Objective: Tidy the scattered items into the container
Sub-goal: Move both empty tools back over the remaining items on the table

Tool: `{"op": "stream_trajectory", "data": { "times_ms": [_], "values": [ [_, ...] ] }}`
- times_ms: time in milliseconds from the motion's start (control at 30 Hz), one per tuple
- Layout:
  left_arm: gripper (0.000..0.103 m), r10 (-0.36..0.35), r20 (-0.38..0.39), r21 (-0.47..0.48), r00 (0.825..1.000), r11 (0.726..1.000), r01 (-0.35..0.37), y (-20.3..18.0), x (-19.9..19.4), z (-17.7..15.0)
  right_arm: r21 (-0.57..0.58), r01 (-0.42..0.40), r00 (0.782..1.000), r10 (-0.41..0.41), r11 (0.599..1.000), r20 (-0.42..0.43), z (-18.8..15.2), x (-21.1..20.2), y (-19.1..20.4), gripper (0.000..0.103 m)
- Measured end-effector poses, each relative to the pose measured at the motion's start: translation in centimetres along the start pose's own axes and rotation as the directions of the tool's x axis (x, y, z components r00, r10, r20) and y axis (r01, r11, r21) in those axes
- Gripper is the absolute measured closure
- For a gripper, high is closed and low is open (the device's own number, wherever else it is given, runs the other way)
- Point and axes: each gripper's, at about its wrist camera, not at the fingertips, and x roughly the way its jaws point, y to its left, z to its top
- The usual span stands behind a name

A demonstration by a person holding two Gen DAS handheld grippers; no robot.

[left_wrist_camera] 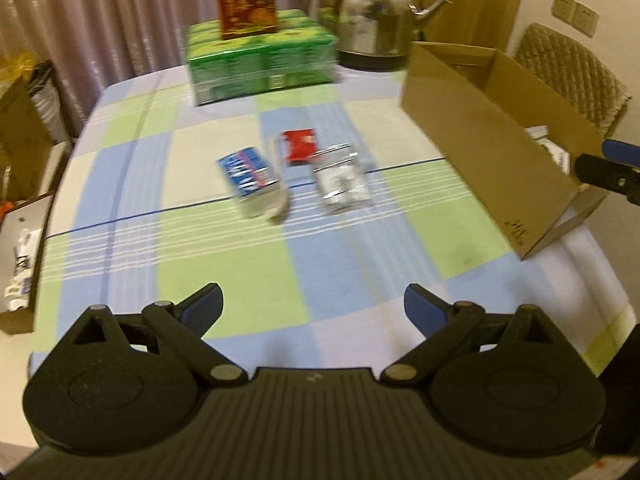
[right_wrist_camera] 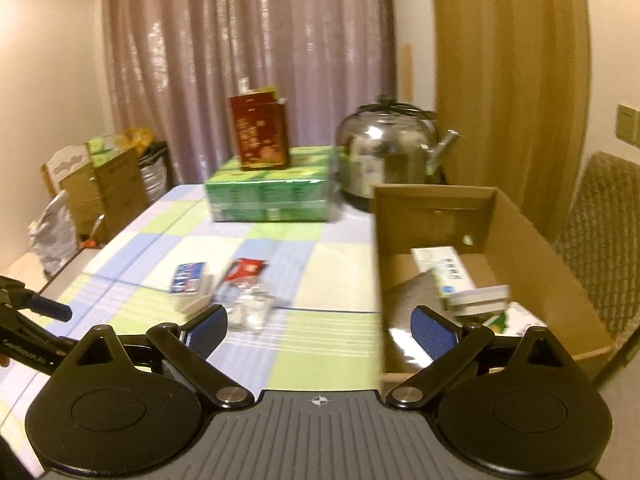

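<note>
left gripper (left_wrist_camera: pixel 313 306): jaws wide, empty, bare checked tablecloth (left_wrist_camera: pixel 240 280) ahead | blue box (left_wrist_camera: pixel 250 176), red packet (left_wrist_camera: pixel 300 144), clear bag (left_wrist_camera: pixel 340 180) further ahead, clustered | right gripper (right_wrist_camera: pixel 319 328): spread, empty, astride the cardboard box's (right_wrist_camera: pixel 532 248) near-left wall

Cardboard box (right_wrist_camera: pixel 520 240) at table (left_wrist_camera: pixel 240 280) right, 3 packets inside. Small carton (left_wrist_camera: pixel 250 178), sachet (left_wrist_camera: pixel 300 146), clear pouch (left_wrist_camera: pixel 340 180) clustered mid-table, left of box. Kettle (left_wrist_camera: pixel 364 20) behind.

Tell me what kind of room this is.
Most likely a dining area in a home: a table under a checked cloth, a steel kettle on it, curtains behind and a woven chair alongside.
</note>
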Motion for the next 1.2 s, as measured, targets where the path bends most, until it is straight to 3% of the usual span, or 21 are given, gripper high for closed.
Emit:
{"op": "stream_trajectory", "data": {
  "times_ms": [367,700,1200],
  "values": [
    [0.008,0.038,-0.007,-0.065,0.999,0.997,-0.038,5.0,-0.4,-2.6,-0.088,-0.068,0.995,0.062,0.994,-0.072,-0.9,3.3,4.6,0.006],
    [0.008,0.051,-0.01,-0.089,0.999,0.995,-0.052,6.8,2.0,-1.9,-0.086,-0.09,0.987,0.077,0.992,-0.14,-2.0,7.8,5.9,0.005],
    [0.008,0.061,-0.023,-0.111,0.998,0.992,-0.063,8.3,7.9,0.8,-0.081,-0.052,0.98,0.035,0.995,-0.196,-2.4,16.0,6.4,0.005]
  ]
}}
